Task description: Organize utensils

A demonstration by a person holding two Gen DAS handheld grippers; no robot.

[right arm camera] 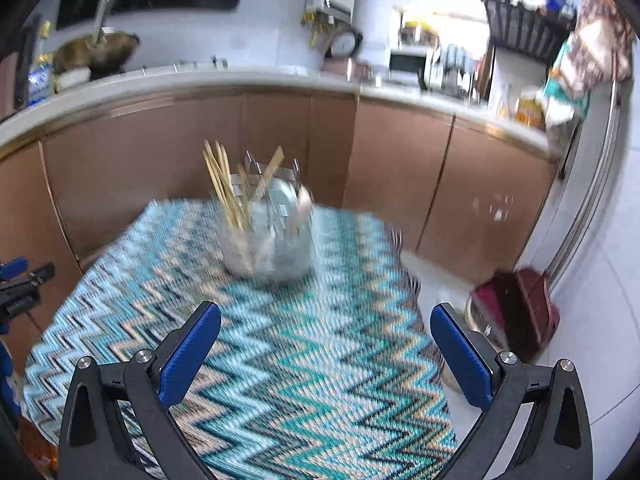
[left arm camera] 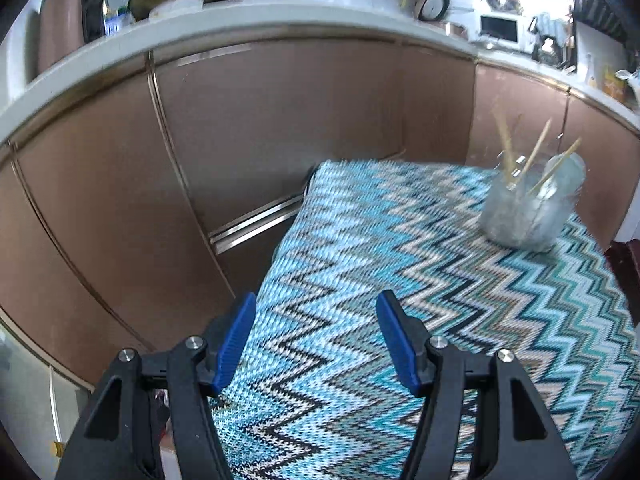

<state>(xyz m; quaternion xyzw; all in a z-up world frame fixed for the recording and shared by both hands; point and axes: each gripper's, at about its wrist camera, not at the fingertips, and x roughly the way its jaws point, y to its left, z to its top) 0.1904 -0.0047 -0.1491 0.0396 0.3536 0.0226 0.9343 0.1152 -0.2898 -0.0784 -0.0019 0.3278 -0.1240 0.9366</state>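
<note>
Both your grippers, left (left arm camera: 316, 338) and right (right arm camera: 326, 354), have their jaws apart and empty above the zigzag cloth (right arm camera: 280, 380). The jar (right arm camera: 267, 240) holding chopsticks (right arm camera: 224, 188) stands at the cloth's far end; approach it slowly and centred. Only the right view shows fork tines in the jar and the left gripper beside the table.

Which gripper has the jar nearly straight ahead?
The right gripper: the jar sits almost centred beyond its open jaws. From the left gripper it lies far right.
</note>
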